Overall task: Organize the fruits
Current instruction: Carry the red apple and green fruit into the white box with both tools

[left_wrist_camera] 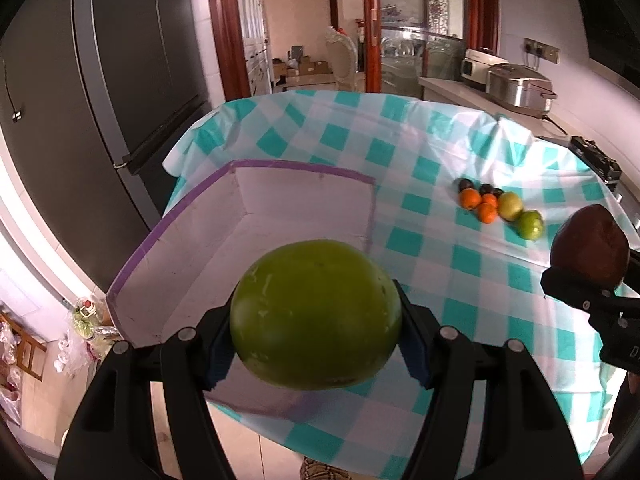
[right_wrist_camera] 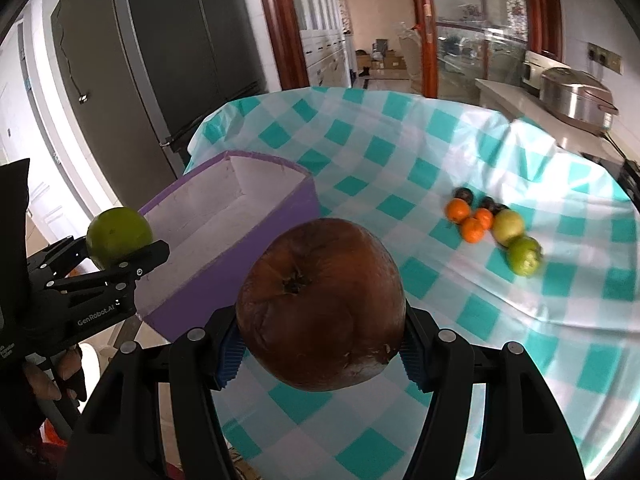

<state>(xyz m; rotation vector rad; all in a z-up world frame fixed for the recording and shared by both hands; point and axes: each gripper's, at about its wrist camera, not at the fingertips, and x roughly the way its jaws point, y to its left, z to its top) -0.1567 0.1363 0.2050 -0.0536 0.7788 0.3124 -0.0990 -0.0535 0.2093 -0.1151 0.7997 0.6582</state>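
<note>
Above the box, the left gripper clamps a green fruit across its widest part; smooth, firm, likely slippery. Right gripper grips a brown fruit over the cloth; wrinkled skin suggests softness, so light pressure advised.

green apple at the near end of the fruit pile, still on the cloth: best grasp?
Take the green apple across its widest middle, coming from above with the gripper's fingers on its open near and right sides. It is round and sits at the pile's end; the yellow-green apple crowds its far-left side.
</note>
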